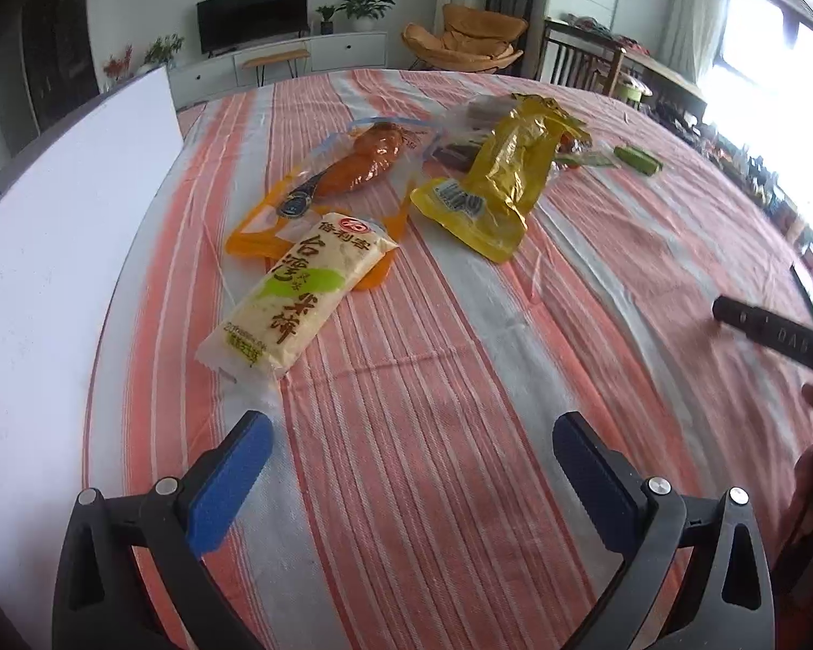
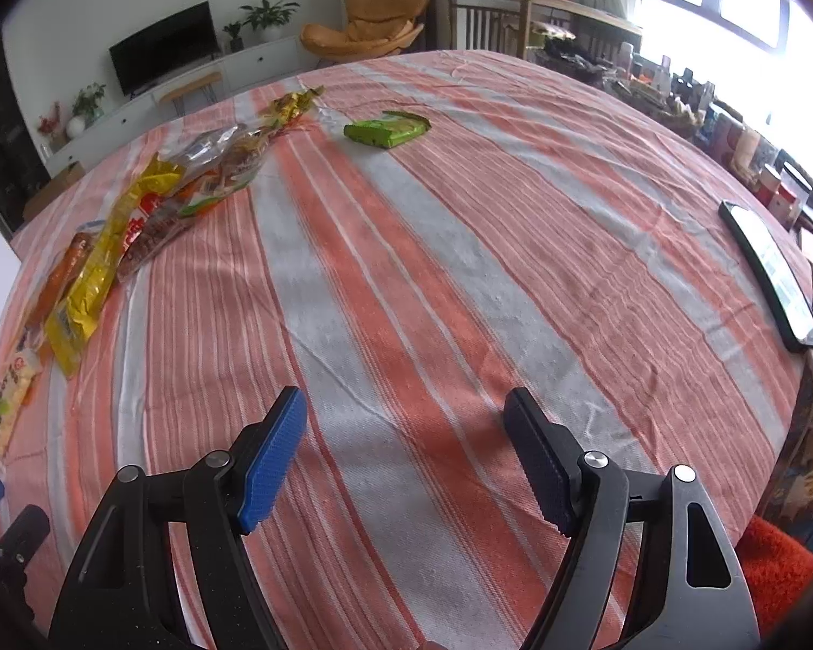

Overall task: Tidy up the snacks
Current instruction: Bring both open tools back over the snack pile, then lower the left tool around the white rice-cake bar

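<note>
- Hovering above the striped tablecloth [image 1: 460, 379], the left gripper [image 1: 412, 444] has its blue-padded jaws spread wide with nothing between them.
- Just ahead of its left finger lies a cream rice cracker pack [image 1: 292, 298] with green print, its far end resting on an orange pouch [image 1: 352, 168] that holds a browned piece of meat.
- Beside that pouch, to the right, a crumpled yellow foil bag [image 1: 498, 184] lies over other wrappers.
- Well beyond those, a small green packet [image 1: 638, 158] sits apart on the cloth.
- From the right wrist view, the right gripper [image 2: 406, 455] is also wide open and holds nothing, over bare cloth.
- A black phone [image 2: 769, 276] lies near the table's right edge.
- A white board [image 1: 54, 249] stands along the left side.
</note>
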Demonstrator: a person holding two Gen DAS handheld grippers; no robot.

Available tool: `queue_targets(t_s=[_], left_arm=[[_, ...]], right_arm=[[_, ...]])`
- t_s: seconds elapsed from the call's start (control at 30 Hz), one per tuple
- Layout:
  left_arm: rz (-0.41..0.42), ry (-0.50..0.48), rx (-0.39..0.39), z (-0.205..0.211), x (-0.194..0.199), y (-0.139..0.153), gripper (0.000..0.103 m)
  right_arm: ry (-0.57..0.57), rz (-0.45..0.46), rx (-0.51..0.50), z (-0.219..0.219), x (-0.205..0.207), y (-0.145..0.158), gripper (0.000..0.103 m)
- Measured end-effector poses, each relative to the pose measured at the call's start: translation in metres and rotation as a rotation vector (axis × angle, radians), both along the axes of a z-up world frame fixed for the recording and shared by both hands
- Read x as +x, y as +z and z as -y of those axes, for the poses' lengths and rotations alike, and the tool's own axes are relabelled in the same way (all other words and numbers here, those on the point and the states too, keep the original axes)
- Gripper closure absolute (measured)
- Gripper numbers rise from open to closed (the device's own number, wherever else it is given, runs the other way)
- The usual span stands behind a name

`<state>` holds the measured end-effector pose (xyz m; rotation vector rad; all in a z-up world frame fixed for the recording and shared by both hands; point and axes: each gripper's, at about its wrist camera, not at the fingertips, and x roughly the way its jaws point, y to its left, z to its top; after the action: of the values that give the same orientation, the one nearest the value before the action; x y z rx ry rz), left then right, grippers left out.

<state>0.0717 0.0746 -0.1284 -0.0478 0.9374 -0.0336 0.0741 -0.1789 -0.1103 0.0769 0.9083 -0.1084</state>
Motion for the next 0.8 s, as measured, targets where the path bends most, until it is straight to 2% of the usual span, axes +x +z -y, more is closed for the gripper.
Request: queue_targets(t_s=[0.17,0.43,0.5,0.57,0.6,0.73,0.8], left_arm=[[-0.011,-0.012,0.038,0.004,0.000,-0.001,0.000],[-0.016,-0.022,0.032,0.002,0.000,0.000,0.000],[-0.065,-0.023,-0.003,-0.001,0.002,0.004,0.002],[-0.099,-0.036,-0.108,-0.010,0.005,0.018,0.002],[-0.098,-0.027,-0.117,-0.014,0.008,0.030,0.002],[-0.058,0.002,-0.040,-0.026,0.036,0.077,0.002],[-0.101,0.005,0.022,-0.030,0.061,0.086,0.002]], right_arm=[[0.008,-0.004,-0.026,-0.004,0.001,-0.002,0.020],[0.024,0.006,-0.032,-0.006,0.000,-0.003,0.014],[0.024,0.008,-0.032,-0.006,0.000,-0.004,0.014],[0.024,0.008,-0.031,-0.006,0.001,-0.003,0.014],[0.023,0.009,-0.031,-0.006,0.001,-0.003,0.014],[0.023,0.009,-0.031,-0.006,0.001,-0.004,0.014],[0.024,0.009,-0.030,-0.006,0.001,-0.004,0.014]])
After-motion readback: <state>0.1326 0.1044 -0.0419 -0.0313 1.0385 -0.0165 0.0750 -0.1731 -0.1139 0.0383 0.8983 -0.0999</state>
